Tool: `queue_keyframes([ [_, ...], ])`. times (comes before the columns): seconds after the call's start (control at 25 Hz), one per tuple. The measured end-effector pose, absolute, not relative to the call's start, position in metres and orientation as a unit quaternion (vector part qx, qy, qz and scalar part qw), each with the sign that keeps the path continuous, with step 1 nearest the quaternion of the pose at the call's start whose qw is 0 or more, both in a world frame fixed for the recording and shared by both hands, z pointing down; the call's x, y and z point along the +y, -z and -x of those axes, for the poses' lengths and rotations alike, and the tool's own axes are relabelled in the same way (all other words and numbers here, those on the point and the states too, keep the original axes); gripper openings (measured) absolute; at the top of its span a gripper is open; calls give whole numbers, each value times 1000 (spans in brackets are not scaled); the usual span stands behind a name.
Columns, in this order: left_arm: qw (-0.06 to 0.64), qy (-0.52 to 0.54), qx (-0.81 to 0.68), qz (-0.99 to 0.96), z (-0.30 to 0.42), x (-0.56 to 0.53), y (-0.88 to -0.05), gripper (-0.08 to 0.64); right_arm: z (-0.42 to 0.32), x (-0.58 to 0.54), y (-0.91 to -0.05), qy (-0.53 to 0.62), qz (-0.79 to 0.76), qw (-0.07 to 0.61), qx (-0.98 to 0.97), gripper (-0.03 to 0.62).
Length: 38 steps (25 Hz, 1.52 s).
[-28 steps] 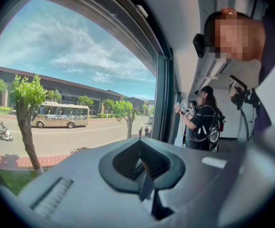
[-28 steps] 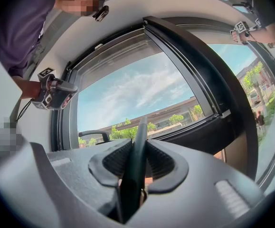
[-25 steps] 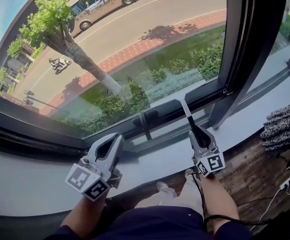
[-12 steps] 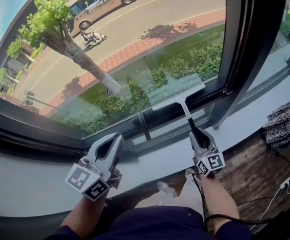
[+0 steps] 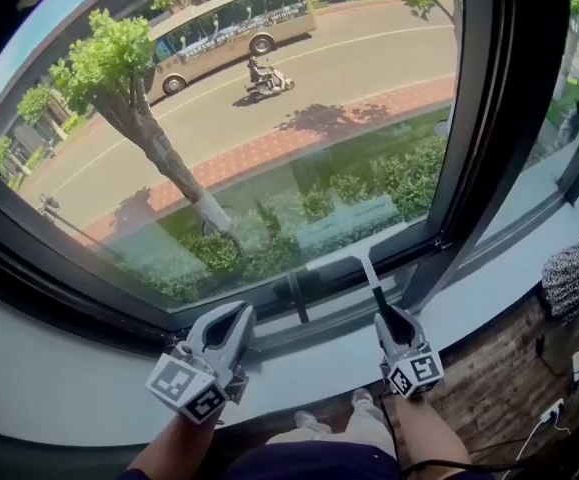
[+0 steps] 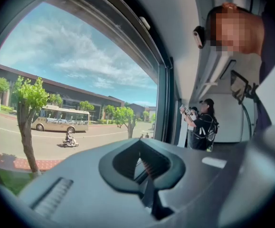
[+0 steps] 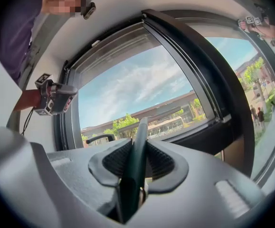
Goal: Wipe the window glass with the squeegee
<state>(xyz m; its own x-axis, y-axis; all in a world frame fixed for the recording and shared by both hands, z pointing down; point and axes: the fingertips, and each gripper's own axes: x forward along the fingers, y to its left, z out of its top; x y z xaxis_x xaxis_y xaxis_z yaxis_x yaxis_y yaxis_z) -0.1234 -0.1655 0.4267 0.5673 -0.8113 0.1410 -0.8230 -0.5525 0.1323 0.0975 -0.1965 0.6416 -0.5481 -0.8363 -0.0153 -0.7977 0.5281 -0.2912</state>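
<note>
The squeegee (image 5: 361, 252) has a dark handle and a pale blade that lies against the bottom of the window glass (image 5: 269, 118), just above the lower frame. My right gripper (image 5: 381, 315) is shut on the handle and holds it pointing up at the pane. In the right gripper view the dark green handle (image 7: 135, 175) is pinched between the ribbed pads. My left gripper (image 5: 235, 316) hovers over the white sill (image 5: 59, 388), left of the squeegee, shut with nothing in it. The left gripper view shows its pads (image 6: 149, 165) pressed together.
A dark window handle (image 5: 295, 299) stands on the lower frame between the grippers. A thick black mullion (image 5: 474, 118) borders the pane on the right. Another person (image 6: 203, 127) stands further along the window. Wooden floor and cables (image 5: 559, 408) lie at lower right.
The head view has tilted up, so both grippers sit lower in the picture. The blade stays low on the glass. Outside, a scooter has ridden to the right.
</note>
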Motion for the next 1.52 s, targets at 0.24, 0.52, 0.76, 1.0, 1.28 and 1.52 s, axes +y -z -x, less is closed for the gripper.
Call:
queue_keyframes([
  [0.24,34,-19,-486,-873,147,-180,-422,3,-93,-207,-529,11,446,143,883,103],
  [0.52,22,19,-494,-869,165,-157,-380,3,-86,-191,-315,-132,416,267,859,103],
  [0.76,-6,34,-489,-872,174,-163,-360,3,-70,-215,-215,-221,392,322,833,103],
  [1.0,-15,26,-478,-878,190,-169,-341,3,-39,-229,-154,-240,388,353,817,103],
  [1.28,-35,46,-482,-874,207,-179,-324,3,-17,-254,-124,-242,384,380,806,103],
  [1.52,-77,18,-506,-859,221,-187,-312,3,13,-263,-98,-265,374,386,801,103],
])
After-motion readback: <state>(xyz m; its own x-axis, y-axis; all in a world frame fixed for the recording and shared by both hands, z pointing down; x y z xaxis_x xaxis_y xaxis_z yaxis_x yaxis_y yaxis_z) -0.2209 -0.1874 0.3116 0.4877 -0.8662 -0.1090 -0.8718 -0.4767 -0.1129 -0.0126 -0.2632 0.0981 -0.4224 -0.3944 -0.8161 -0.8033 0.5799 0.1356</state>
